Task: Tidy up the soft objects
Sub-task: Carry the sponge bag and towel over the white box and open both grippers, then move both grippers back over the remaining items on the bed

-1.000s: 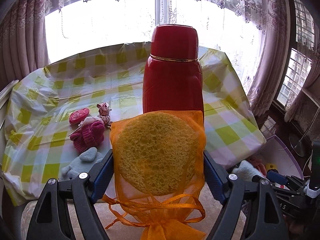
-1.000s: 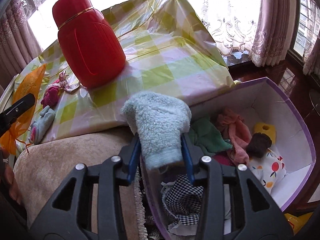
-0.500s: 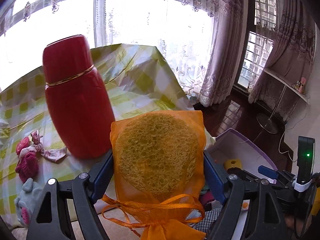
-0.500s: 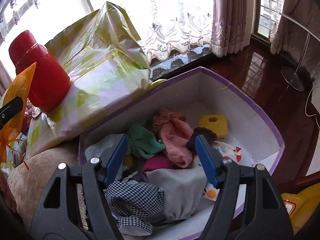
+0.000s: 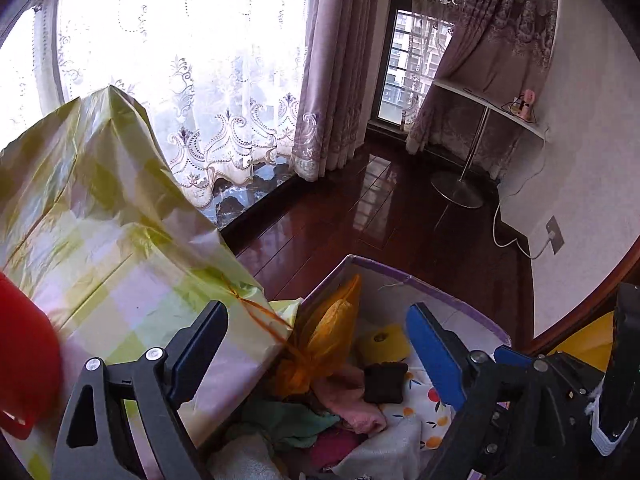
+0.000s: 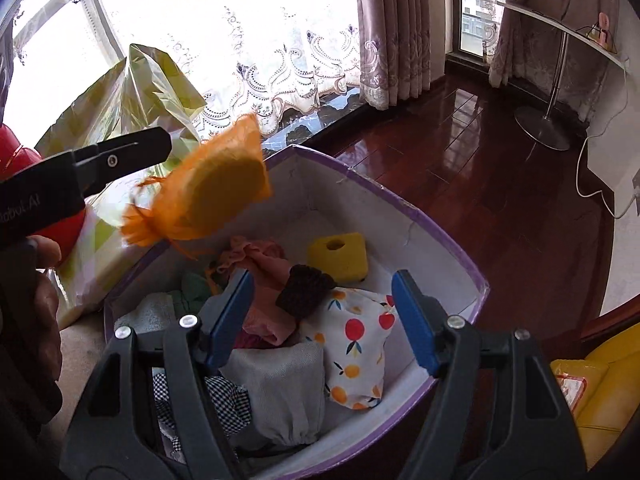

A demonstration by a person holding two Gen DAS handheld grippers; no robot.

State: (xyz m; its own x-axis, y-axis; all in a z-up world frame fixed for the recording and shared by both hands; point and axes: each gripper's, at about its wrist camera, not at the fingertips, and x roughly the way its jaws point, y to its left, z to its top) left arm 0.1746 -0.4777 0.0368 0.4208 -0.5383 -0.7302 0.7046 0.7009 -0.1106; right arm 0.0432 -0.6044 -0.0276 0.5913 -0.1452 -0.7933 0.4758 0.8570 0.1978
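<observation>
Orange mesh pouch [image 6: 208, 192] with a yellow sponge inside hangs in the air above the left rim of the purple-edged box [image 6: 400, 204], free of both grippers. Left gripper [image 5: 316, 344]: jaws have just been opening and stand wide, with the pouch beyond the fingertips and no pad touching it. Right gripper [image 6: 322, 316]: jaws have just been opening, spread wide and empty over the box. Box contents: yellow foam block [image 6: 338, 256], dark knitted piece [image 6: 304, 290], pink cloth [image 6: 264, 268], fruit-print fabric [image 6: 356, 344], grey cloth [image 6: 280, 384], checked cloth [image 6: 224, 400].
</observation>
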